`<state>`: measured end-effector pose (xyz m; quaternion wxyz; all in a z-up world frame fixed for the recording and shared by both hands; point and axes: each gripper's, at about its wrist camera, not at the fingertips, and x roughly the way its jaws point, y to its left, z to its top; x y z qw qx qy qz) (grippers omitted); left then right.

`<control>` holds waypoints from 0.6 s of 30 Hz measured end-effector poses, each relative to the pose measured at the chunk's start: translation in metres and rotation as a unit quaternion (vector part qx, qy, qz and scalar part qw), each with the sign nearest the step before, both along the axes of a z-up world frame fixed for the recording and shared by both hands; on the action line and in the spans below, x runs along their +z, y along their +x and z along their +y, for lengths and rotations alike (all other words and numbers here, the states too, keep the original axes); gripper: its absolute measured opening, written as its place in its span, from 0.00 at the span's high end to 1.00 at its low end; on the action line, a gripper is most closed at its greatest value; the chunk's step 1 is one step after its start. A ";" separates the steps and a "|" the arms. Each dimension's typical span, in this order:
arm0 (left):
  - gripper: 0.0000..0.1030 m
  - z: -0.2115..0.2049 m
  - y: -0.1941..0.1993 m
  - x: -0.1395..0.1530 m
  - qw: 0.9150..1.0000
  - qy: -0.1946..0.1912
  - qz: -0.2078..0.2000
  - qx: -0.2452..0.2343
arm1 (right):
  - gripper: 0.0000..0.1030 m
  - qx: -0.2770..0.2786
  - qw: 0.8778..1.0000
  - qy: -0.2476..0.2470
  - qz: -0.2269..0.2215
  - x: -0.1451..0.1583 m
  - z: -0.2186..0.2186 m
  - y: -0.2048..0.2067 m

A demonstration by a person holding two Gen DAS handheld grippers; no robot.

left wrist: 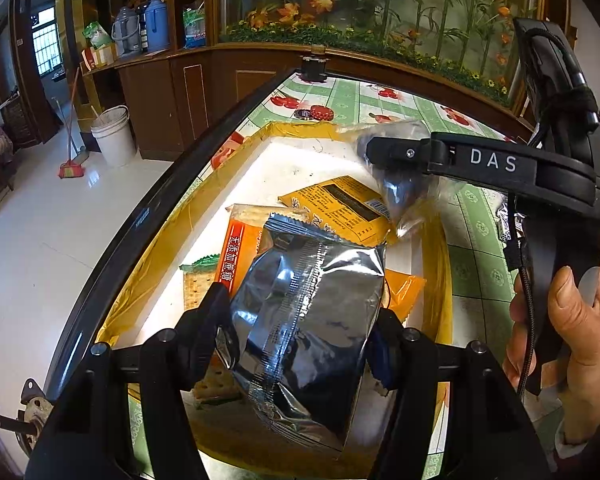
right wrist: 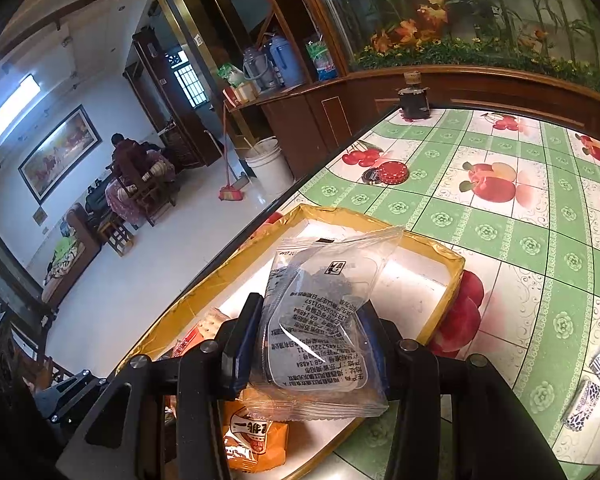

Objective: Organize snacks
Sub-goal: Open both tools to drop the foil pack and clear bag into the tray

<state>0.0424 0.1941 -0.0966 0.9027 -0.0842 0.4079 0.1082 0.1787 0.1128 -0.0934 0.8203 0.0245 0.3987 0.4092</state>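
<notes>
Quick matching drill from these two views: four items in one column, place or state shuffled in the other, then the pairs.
Things:
1. silver packet
2. clear packet
3. orange packet
4. red cap

Places:
A. on the tablecloth, outside the tray
B. clamped in the right tool
C. lying flat in the tray
D. clamped in the left tool

Pairs: 1-D, 2-B, 3-C, 4-A

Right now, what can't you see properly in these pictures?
- Left wrist view: the silver packet in the left gripper hides the snacks under it in the tray.
- Right wrist view: the clear packet in the right gripper hides the tray's middle; the orange packet is half covered.
</notes>
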 end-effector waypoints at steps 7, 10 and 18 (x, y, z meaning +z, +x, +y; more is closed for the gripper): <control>0.30 0.000 -0.004 0.008 1.000 0.016 -0.006 0.015 | 0.45 -0.014 1.000 0.005 -0.019 0.011 -0.012 -0.002; 0.23 0.003 -0.008 0.014 0.999 0.013 -0.021 0.021 | 0.45 -0.018 1.000 0.021 -0.014 0.018 -0.024 -0.005; 0.21 -0.007 -0.005 0.018 0.999 0.024 -0.015 0.017 | 0.41 -0.033 0.998 0.041 -0.021 0.035 -0.065 -0.027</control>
